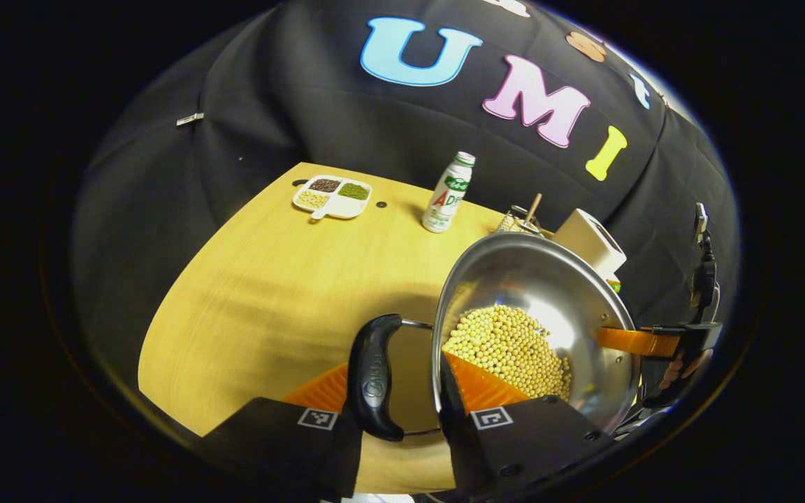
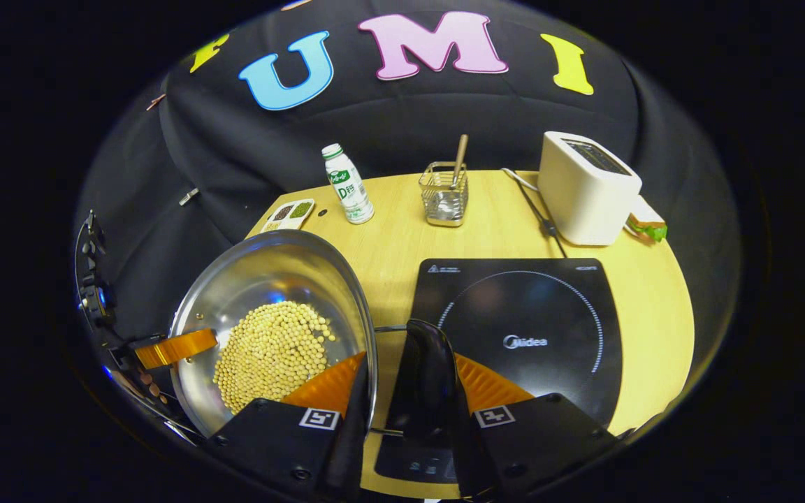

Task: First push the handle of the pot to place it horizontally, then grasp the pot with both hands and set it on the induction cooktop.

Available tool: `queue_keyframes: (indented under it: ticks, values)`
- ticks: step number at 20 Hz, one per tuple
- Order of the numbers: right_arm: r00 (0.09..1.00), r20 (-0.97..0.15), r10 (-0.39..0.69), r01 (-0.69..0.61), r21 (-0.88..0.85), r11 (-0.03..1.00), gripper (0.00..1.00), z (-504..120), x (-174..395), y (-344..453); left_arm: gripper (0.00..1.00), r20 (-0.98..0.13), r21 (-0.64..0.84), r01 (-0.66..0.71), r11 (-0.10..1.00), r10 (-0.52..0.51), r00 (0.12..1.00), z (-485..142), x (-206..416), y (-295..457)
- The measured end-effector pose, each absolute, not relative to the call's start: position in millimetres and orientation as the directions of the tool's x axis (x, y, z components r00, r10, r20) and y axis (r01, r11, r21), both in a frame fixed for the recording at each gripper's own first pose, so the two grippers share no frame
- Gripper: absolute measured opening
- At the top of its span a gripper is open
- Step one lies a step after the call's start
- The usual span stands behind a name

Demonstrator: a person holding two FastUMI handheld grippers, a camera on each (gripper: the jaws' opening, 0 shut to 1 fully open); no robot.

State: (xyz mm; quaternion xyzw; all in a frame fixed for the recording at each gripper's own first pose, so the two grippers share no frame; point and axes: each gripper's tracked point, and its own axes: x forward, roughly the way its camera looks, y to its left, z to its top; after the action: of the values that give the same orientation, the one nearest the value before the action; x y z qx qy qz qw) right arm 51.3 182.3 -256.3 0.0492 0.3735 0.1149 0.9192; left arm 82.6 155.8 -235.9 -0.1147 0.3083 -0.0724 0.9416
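Both claws grip the round steel pot of pale beans by its black side handles, above the table.
Left gripper view: the left gripper (image 1: 406, 391) is clamped on one black loop handle (image 1: 373, 377), the round steel pot (image 1: 556, 286) just ahead; right gripper view: the right gripper (image 2: 409, 391) is clamped on the other handle (image 2: 425, 377), pot to its left, black induction cooktop (image 2: 535, 328) ahead-right, apart from the pot.

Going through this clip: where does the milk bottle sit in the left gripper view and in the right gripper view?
Left gripper view: the milk bottle stands upright at upper centre, on the table's far edge, right of the divided dish.
Right gripper view: the milk bottle stands upper left of centre, between the divided dish and the wire holder.
Shared landmark: the divided dish.
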Motion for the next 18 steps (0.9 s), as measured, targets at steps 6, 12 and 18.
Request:
queue_keyframes:
  ticks: [6, 12, 18]
  values:
    - [0.717, -0.651, 0.247, -0.166, 0.185, 0.969, 0.55, -233, 48, 119, 0.54, -0.545, -0.257, 0.083, 0.963, -0.215, 0.810, -218, 76, 92]
    - [0.722, -0.652, 0.232, -0.136, 0.194, 0.971, 0.55, -230, 43, 63, 0.54, -0.545, -0.249, 0.111, 0.962, -0.233, 0.805, -218, 75, 33]
    - [0.716, -0.659, 0.229, -0.123, 0.204, 0.971, 0.55, -231, 51, 15, 0.54, -0.546, -0.251, 0.121, 0.960, -0.244, 0.801, -223, 84, -15]
